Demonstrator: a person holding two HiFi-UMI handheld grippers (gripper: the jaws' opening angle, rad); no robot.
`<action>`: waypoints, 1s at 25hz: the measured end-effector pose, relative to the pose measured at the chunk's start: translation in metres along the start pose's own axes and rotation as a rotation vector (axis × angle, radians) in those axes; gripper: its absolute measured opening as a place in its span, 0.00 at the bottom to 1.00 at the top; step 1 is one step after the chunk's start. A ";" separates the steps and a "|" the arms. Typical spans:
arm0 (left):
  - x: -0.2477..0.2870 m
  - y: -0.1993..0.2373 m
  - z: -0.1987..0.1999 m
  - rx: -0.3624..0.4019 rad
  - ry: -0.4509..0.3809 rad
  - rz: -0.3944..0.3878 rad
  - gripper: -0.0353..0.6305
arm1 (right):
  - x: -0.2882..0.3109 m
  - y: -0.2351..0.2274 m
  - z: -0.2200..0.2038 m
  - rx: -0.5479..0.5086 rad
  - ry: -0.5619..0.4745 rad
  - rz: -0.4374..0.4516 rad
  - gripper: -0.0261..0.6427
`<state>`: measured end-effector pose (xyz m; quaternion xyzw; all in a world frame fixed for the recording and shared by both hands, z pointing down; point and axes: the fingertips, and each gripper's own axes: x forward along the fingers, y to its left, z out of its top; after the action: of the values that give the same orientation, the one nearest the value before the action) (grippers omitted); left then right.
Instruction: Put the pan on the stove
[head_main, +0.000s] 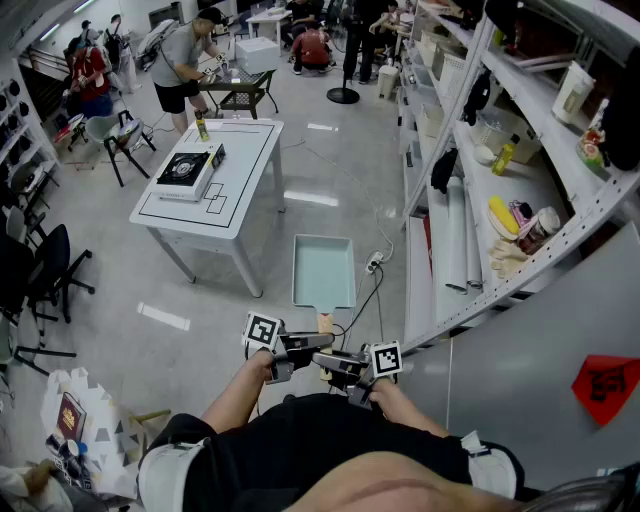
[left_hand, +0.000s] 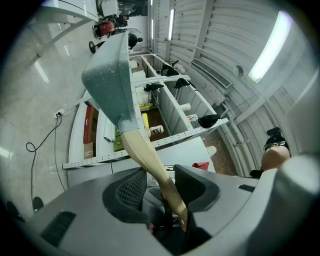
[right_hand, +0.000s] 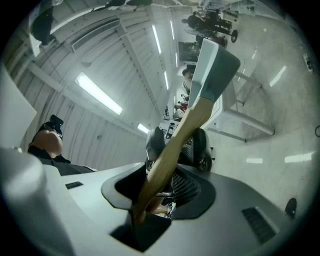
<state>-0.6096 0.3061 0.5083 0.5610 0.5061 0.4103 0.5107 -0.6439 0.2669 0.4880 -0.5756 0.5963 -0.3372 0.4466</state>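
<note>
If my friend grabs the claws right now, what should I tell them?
Left claw: shut on the pan by its wooden handle.
Right claw: shut on the same handle.
The pan is held above the floor, beside the shelves.
The stove sits on the white table ahead.
Done: pan is picked up.
Left: carry it to the table, set it on the stove, let go.

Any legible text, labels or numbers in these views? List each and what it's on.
None legible.
Red diamond sign on the grey wall: dark character, too blurred.
Shelf bottles: labels too small.
Red item in the white bag: print too small.
Pan: no print visible.
</note>
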 end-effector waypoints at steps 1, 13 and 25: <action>0.000 -0.005 -0.001 -0.005 0.010 -0.008 0.33 | 0.000 0.001 -0.001 -0.006 -0.014 -0.006 0.29; 0.019 -0.026 -0.017 0.004 0.078 -0.037 0.34 | -0.014 0.019 -0.006 -0.055 -0.060 -0.025 0.29; 0.055 -0.025 -0.022 -0.023 0.040 0.010 0.34 | -0.055 0.017 -0.001 -0.020 -0.023 -0.007 0.29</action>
<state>-0.6269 0.3630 0.4842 0.5492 0.5085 0.4297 0.5052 -0.6547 0.3225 0.4806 -0.5858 0.5924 -0.3263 0.4466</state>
